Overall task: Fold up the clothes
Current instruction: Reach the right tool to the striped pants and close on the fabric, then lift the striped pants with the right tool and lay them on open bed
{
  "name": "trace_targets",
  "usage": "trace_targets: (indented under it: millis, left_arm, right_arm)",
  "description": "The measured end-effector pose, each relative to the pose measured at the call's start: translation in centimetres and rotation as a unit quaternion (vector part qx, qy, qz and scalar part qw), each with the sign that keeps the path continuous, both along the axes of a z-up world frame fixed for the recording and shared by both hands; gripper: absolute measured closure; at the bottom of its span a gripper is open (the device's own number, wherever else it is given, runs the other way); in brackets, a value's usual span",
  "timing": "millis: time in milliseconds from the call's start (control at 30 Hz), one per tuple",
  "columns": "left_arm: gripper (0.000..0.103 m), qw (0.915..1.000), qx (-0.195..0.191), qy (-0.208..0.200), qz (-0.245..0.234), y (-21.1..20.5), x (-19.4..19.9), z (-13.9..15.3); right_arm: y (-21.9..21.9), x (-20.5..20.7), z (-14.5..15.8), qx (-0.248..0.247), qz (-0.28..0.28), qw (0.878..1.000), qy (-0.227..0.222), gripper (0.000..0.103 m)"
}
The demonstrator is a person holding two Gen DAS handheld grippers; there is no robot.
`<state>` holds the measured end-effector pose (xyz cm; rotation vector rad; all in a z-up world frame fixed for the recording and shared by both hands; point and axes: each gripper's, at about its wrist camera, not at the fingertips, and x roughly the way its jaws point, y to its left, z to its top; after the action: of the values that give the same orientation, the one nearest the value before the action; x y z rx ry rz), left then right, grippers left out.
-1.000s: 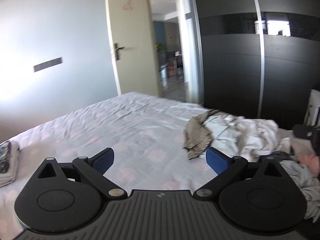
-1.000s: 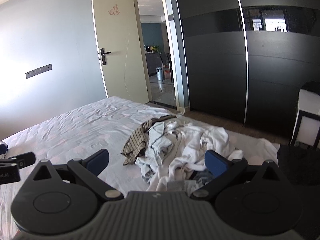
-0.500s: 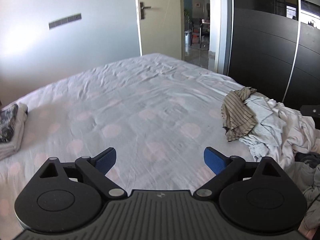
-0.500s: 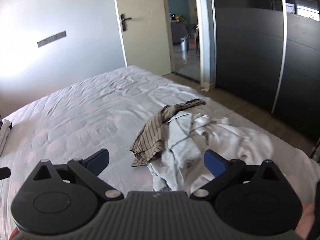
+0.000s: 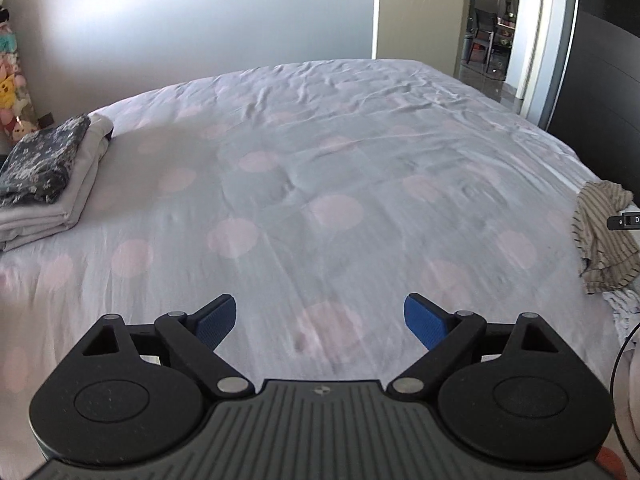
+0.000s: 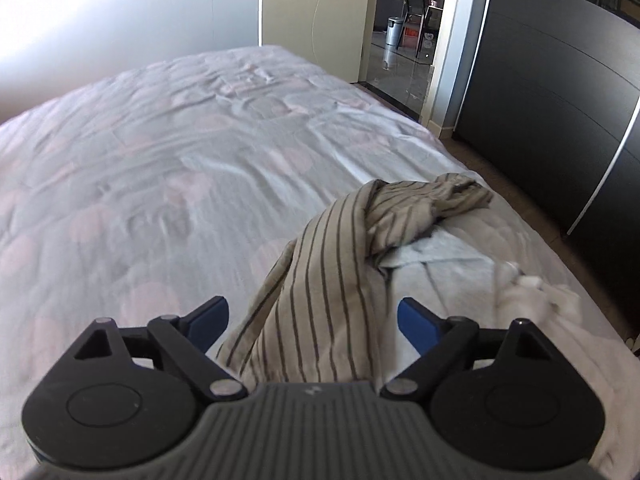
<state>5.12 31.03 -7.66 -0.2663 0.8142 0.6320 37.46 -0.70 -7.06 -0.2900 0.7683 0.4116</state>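
Observation:
A beige garment with dark stripes (image 6: 332,280) lies crumpled on the bed at its right side, on top of pale clothes (image 6: 452,268). My right gripper (image 6: 312,320) hangs over it with the striped cloth between its blue pads; the jaws are closing and the pads stand clear of the cloth. In the left wrist view the same striped garment (image 5: 600,240) shows at the far right edge. My left gripper (image 5: 320,322) is open above bare sheet, with nothing between its fingers.
The bed's sheet (image 5: 320,160) is pale with pink dots. A folded stack of clothes (image 5: 44,176) sits at its left edge. Plush toys (image 5: 12,80) hang on the left wall. A dark wardrobe (image 6: 560,80) and an open doorway (image 6: 404,32) lie to the right.
Both grippers have dropped toward the bed and tilted downward. The right one has come in over the striped garment, which now lies between its jaws. The left view has swung left to the folded stack.

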Motion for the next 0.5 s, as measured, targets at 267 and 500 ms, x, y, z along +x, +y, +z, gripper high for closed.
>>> trace_targets:
  millis: [267,500]
  left_arm:
    - [0.0,0.9989,-0.022,0.037,0.019,4.2,-3.6,-3.5]
    - [0.0,0.9983,0.003,0.047,0.034,6.2,-7.6,-4.6]
  right_arm:
    - [3.9,1.9,-4.5,-0.158,0.034,0.986,-0.043,0.084]
    - [4.7,0.2,0.3,-0.097,0.011,0.993,-0.065,0.096]
